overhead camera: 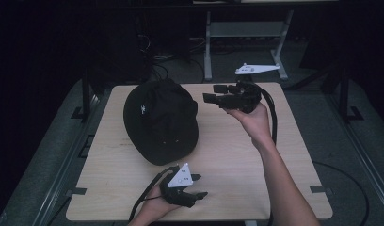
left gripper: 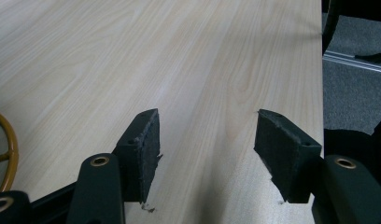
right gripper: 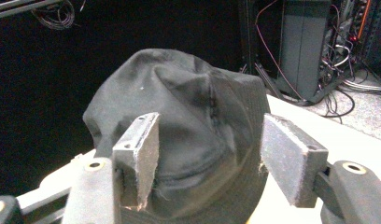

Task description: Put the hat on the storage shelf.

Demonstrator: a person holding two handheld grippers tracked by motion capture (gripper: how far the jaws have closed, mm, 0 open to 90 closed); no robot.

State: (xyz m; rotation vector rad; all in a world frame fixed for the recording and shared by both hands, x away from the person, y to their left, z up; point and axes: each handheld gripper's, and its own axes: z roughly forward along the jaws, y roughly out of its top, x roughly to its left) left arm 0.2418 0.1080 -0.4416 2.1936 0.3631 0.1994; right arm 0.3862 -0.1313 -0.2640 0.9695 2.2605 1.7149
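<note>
**Both grippers free, cap untouched on the worktop**

Nearest to me, at the worktop's near edge, my left gripper [overhead camera: 192, 187] rests low over bare wood with its jaws apart and nothing between them; the left gripper view shows just wood grain between the pads [left gripper: 146, 149]. It points toward the right edge, away from the cap.

The black cap [overhead camera: 160, 120] lies on the left half of the worktop [overhead camera: 228, 155], its crown toward the far left corner and its lower rim reaching toward the near edge, just beyond my left gripper.

My right gripper [overhead camera: 217, 94] is held above the far edge, right of the cap and aimed at it. Its jaws stand apart and close on nothing. In the right gripper view the cap [right gripper: 193, 116] sits framed between the two pads [right gripper: 291, 158], near but, as far as I can judge, not touched.

I judge the work barely begun: the cap is not gripped by either side. What is left is to bring the right jaws onto the fabric, close them, and probably bring the left round to help.
</note>
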